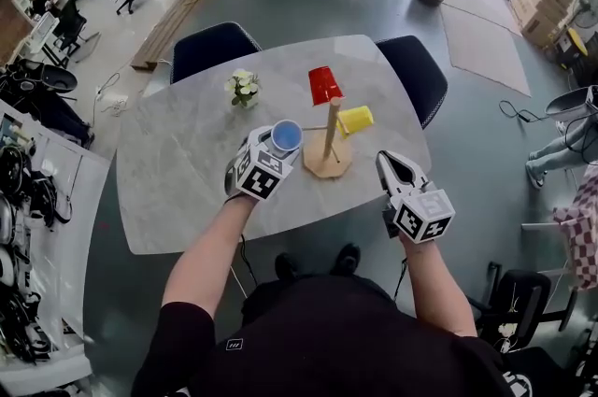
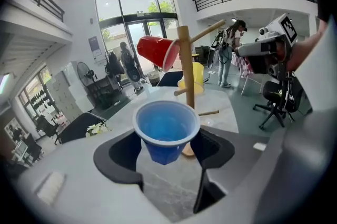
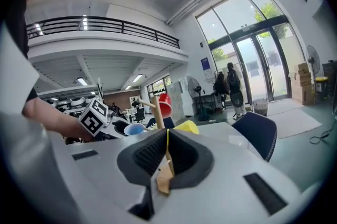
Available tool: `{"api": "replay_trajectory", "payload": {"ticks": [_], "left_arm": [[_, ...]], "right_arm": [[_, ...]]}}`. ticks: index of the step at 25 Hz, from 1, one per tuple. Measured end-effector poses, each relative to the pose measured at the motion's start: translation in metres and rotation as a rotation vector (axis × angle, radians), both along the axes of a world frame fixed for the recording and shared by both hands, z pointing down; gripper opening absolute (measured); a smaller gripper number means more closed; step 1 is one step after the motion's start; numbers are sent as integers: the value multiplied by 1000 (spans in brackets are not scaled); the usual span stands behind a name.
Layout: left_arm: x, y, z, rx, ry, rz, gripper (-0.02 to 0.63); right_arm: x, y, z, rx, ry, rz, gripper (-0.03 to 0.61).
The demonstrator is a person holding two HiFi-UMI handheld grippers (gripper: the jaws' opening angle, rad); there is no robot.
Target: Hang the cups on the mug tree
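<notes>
A wooden mug tree (image 1: 329,143) stands on the grey marble table (image 1: 177,162). A red cup (image 1: 324,85) and a yellow cup (image 1: 356,119) hang on its pegs. My left gripper (image 1: 280,148) is shut on a blue cup (image 1: 286,136), held upright just left of the tree's base. In the left gripper view the blue cup (image 2: 166,130) sits between the jaws, with the tree's pole (image 2: 185,65) right behind it. My right gripper (image 1: 392,169) is shut and empty, at the table's near edge to the right of the tree.
A small pot of white flowers (image 1: 244,88) stands on the table left of the red cup. Two dark blue chairs (image 1: 213,45) (image 1: 414,73) are tucked in at the far side. Bare tabletop lies to the left of my left gripper.
</notes>
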State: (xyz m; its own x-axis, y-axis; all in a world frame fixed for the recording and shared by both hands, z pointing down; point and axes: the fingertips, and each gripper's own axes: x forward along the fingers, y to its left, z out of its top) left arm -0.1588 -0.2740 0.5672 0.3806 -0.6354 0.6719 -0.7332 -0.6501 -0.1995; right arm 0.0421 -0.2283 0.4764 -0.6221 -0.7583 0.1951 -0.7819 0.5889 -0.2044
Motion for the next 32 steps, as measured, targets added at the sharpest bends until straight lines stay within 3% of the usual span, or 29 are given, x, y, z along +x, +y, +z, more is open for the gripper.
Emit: {"api": "replay_trajectory", "payload": {"ticks": [10,19,23,32], "left_arm": [[28,-3,-20,55,-107,59,296],[57,-6,-22,77,-219,192,296],[70,-8,-18,68,-232,227,298],[87,-14,-12,98,-339,316,299]], "right_arm": [[23,-13,-6,13,-20,-10,18],[29,-16,-7,15,-42,-7,18],[35,-15,-4,6,-48,5,18],[52,-13,5,-15,-56,39,18]]}}
